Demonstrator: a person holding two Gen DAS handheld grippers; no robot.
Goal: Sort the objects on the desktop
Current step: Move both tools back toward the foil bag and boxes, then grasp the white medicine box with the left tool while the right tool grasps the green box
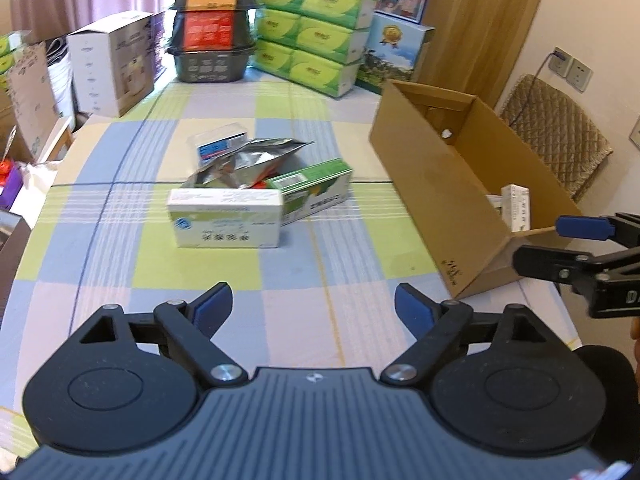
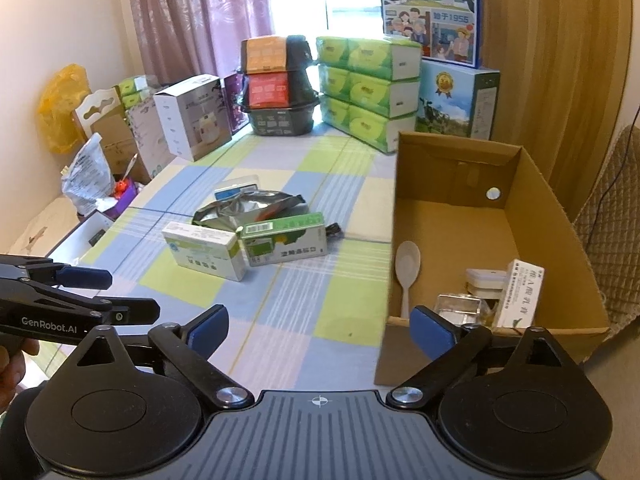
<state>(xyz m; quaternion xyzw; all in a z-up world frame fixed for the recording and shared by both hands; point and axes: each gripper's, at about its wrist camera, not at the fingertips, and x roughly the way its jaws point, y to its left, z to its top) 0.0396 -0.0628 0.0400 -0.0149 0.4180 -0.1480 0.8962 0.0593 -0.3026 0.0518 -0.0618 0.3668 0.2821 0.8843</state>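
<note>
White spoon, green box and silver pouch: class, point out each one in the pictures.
White spoon point(image 2: 408, 261): right wrist view, on its bowl.
Green box point(image 2: 285, 236): right wrist view, on its front face.
Silver pouch point(image 1: 256, 162): left wrist view, on its crinkled middle.

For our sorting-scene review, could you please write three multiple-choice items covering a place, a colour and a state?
1. Where does the white spoon lie?
A. in the cardboard box
B. on the tablecloth
C. on the tissue packs

2. What colour are the gripper pads?
A. red
B. blue
C. yellow

3. How do the left gripper and right gripper stand?
A. both shut
B. one holding a carton
C. both open, empty

Answers: 1 A, the spoon lies on the box floor; 2 B, the pads show blue; 3 C, a wide gap, nothing between.
</note>
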